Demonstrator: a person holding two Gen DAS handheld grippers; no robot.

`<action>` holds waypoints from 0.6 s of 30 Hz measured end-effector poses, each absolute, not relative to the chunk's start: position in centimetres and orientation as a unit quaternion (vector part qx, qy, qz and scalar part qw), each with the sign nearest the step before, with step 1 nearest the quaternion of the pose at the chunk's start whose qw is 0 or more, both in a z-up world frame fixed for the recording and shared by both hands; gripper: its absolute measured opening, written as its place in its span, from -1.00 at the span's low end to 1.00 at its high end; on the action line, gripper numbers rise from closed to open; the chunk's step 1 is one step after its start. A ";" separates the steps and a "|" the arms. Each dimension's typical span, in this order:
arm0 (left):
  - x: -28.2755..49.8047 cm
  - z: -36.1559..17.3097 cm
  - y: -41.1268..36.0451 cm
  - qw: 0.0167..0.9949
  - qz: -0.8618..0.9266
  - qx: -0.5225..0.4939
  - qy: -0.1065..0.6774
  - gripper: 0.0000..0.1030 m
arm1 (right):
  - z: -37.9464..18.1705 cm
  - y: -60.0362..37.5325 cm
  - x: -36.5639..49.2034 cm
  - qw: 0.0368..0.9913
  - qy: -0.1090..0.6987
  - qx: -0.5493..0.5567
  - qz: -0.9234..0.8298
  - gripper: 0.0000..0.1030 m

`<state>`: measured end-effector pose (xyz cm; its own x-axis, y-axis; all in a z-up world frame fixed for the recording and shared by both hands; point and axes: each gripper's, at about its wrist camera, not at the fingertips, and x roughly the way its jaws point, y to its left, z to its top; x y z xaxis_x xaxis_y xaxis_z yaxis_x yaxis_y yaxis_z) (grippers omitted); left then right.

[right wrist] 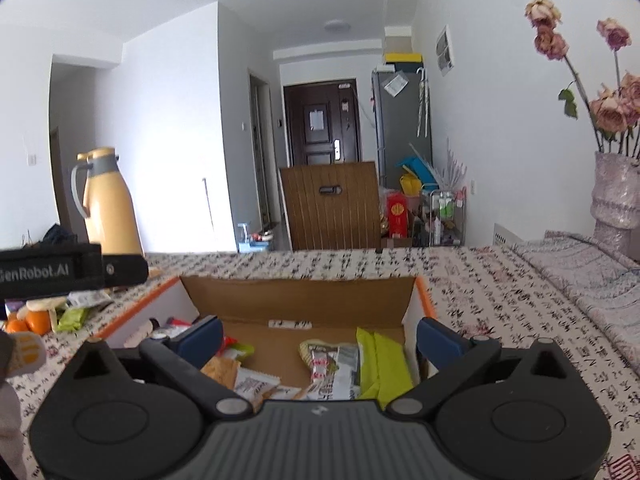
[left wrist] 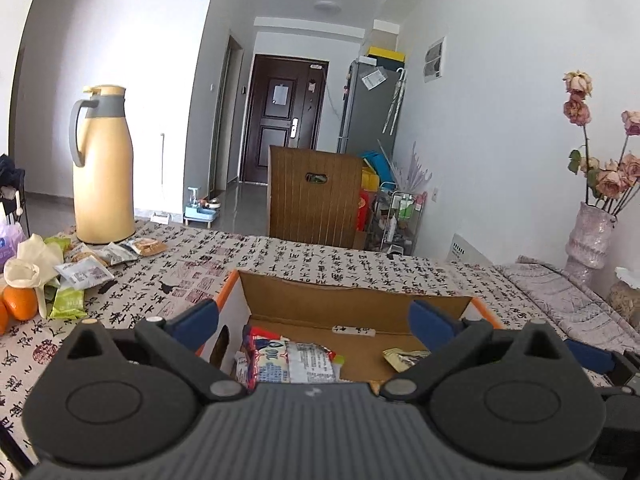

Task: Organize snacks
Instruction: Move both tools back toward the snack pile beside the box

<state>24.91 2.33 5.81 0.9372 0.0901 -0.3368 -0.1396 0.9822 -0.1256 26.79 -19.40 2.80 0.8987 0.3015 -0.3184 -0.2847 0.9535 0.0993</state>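
Note:
An open cardboard box (left wrist: 352, 300) with orange-edged flaps sits on the patterned tablecloth, and both grippers hover over its near side. My left gripper (left wrist: 314, 320) is open with nothing between its blue pads; below it lie a red-and-white snack packet (left wrist: 288, 360) and a small gold packet (left wrist: 404, 356). My right gripper (right wrist: 320, 340) is open and empty too, above the same box (right wrist: 296, 292). A green packet (right wrist: 384, 364), a white-and-red packet (right wrist: 332, 368) and tan packets (right wrist: 222, 372) lie inside. More loose snack packets (left wrist: 86, 272) lie at the table's left.
A tall yellow thermos jug (left wrist: 102, 164) stands at the far left of the table, with oranges (left wrist: 18, 304) and a white glove near the loose packets. A vase of dried roses (left wrist: 588, 240) stands at the right. A wooden chair back (left wrist: 316, 200) rises behind the table. The left gripper's black body (right wrist: 68, 270) shows at left.

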 end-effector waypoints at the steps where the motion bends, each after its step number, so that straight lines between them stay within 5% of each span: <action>1: 24.6 6.0 2.1 0.982 0.057 -0.071 0.165 1.00 | 3.0 -19.7 26.5 0.975 0.166 0.026 0.148 1.00; 18: 19.9 4.8 1.4 0.979 0.061 -0.045 0.190 1.00 | 2.0 -22.9 21.9 0.972 0.201 0.003 0.125 1.00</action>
<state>19.90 1.40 4.81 0.9205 0.1025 -0.3772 -0.1364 0.9886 -0.0641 21.89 -22.90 1.98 0.8879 0.2440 -0.3900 -0.2414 0.9688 0.0564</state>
